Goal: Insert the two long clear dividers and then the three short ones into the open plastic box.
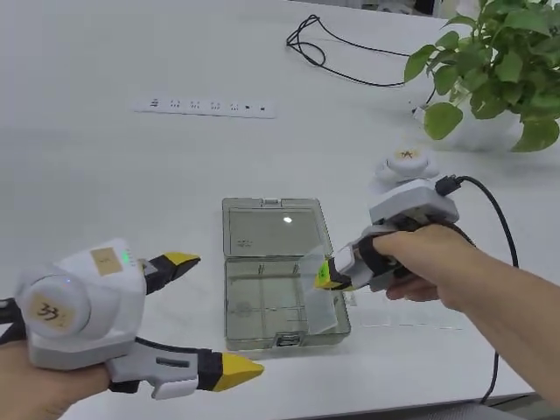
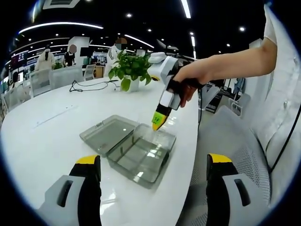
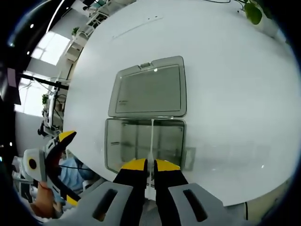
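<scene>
The open plastic box lies mid-table, its lid point(image 1: 273, 227) folded flat away from me and its base point(image 1: 254, 328) nearer. My right gripper point(image 1: 325, 278) is shut on a clear divider point(image 1: 320, 302), held on edge over the right half of the base. In the right gripper view the divider point(image 3: 151, 139) runs straight ahead from the shut tips point(image 3: 150, 165) into the base point(image 3: 123, 143). My left gripper point(image 1: 210, 315) hovers open just left of the box with nothing in it; in its own view the box point(image 2: 127, 146) lies ahead between the spread tips point(image 2: 153, 160).
More clear strips point(image 1: 407, 325) lie flat on the table right of the box. A white power strip point(image 1: 206, 107), a black cable point(image 1: 341, 52), a potted plant point(image 1: 499, 61) and a small white round object point(image 1: 407, 162) sit further back.
</scene>
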Tool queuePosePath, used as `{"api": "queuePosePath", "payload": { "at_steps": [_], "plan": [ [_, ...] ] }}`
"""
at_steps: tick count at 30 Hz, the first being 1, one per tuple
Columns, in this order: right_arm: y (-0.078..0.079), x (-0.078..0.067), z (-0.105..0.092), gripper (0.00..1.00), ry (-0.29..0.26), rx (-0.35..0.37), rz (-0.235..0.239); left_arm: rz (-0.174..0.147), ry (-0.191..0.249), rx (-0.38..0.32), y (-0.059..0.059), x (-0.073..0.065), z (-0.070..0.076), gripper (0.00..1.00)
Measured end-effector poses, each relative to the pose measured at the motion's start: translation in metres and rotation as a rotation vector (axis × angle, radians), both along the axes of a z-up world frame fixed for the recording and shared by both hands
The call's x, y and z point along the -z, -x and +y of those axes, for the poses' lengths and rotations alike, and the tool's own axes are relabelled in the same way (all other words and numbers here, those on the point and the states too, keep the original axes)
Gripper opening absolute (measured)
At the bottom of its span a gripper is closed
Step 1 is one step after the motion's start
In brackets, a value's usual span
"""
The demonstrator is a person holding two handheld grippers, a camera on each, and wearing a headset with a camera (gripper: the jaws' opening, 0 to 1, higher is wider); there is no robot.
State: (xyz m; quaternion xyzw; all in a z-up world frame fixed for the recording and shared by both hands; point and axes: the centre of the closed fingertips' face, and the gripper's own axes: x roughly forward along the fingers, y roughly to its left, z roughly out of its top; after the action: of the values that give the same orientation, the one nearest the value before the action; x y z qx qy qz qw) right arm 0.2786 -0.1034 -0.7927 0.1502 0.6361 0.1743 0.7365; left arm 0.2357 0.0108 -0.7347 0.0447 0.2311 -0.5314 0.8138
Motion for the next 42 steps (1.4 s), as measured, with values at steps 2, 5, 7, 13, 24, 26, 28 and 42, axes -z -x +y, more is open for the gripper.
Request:
{"api": "queuePosePath", "payload": {
  "at_steps": [2,5,7,13,24,26,28,42],
  "plan": [
    [0.000,0.002,0.000,0.07,-0.001,0.001,0.002,0.001,0.004,-0.004,-0.001,-0.001,0.000,0.95],
    [0.001,0.006,-0.002,0.07,0.007,0.003,0.005,0.004,0.003,-0.006,-0.001,0.000,0.001,0.95],
    [0.001,0.008,-0.002,0.07,0.006,0.006,0.005,0.007,0.006,-0.009,-0.001,0.000,0.001,0.95],
    [0.001,0.008,-0.001,0.07,0.004,0.004,0.000,0.008,0.010,-0.013,-0.002,0.000,0.001,0.95],
    [0.000,0.011,0.001,0.07,0.016,-0.007,-0.008,0.011,0.013,-0.012,-0.001,0.000,-0.001,0.95],
    [-0.001,0.013,0.000,0.07,0.024,-0.006,-0.008,0.013,0.013,-0.013,-0.001,0.000,-0.001,0.95],
    [0.003,0.010,0.003,0.07,0.023,-0.008,-0.010,0.011,0.015,-0.015,-0.001,-0.001,-0.001,0.95],
    [-0.001,0.011,0.003,0.07,0.029,-0.013,-0.007,0.013,0.024,-0.026,-0.002,-0.002,0.000,0.94]
  ]
}}
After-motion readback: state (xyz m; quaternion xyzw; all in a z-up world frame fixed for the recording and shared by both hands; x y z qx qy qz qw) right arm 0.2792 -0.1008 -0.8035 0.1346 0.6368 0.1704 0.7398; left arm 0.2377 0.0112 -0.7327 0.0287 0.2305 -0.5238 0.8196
